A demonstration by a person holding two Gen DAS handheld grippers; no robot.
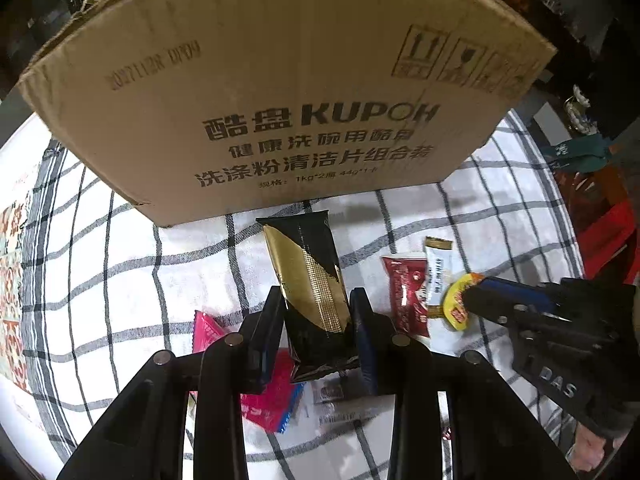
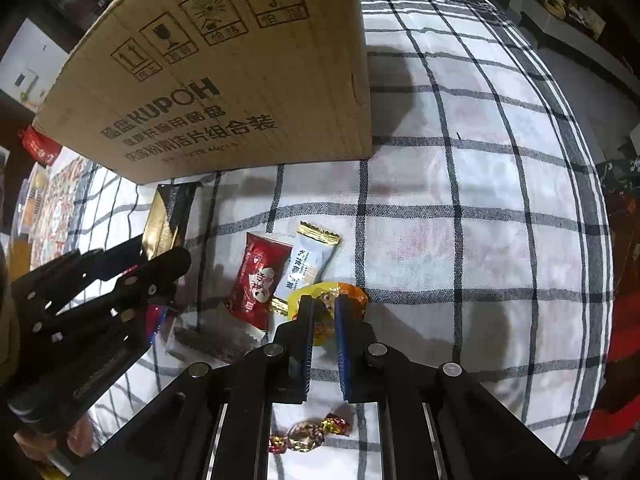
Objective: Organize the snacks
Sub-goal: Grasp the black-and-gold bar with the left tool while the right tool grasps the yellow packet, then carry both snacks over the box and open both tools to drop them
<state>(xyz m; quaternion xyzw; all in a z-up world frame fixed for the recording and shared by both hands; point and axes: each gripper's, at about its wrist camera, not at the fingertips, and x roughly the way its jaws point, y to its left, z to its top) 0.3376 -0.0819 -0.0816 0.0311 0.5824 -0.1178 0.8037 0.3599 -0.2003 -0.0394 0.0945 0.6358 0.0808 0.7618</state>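
Snacks in small wrappers lie on a white tablecloth with dark grey checks (image 2: pixel 460 208), in front of a large brown cardboard box with black printed letters (image 1: pixel 280 80).

The left gripper (image 1: pixel 318 320) is clenched on a long black and gold foil packet (image 1: pixel 308 280). Its two black fingers (image 1: pixel 266 320) press the lower part of the packet from both sides, and the packet stands tilted, with its upper end toward the box. Under this gripper a pink packet with a blue edge (image 1: pixel 272 408) and a small grey-white packet (image 1: pixel 332 394) lie flat on the cloth.

The right gripper (image 2: pixel 324 312) is closed on a round yellow and orange snack packet (image 2: pixel 324 308). The blue pads hold it at both sides, while the packet still touches the cloth. Just beside it, on its left, lie a red packet with a white picture (image 2: pixel 260 276) and a white packet with a gold end (image 2: pixel 312 256); these two touch each other.

A small candy in a shiny gold and red twisted wrapper (image 2: pixel 308 434) lies on the cloth near the base of the right gripper, apart from the others.
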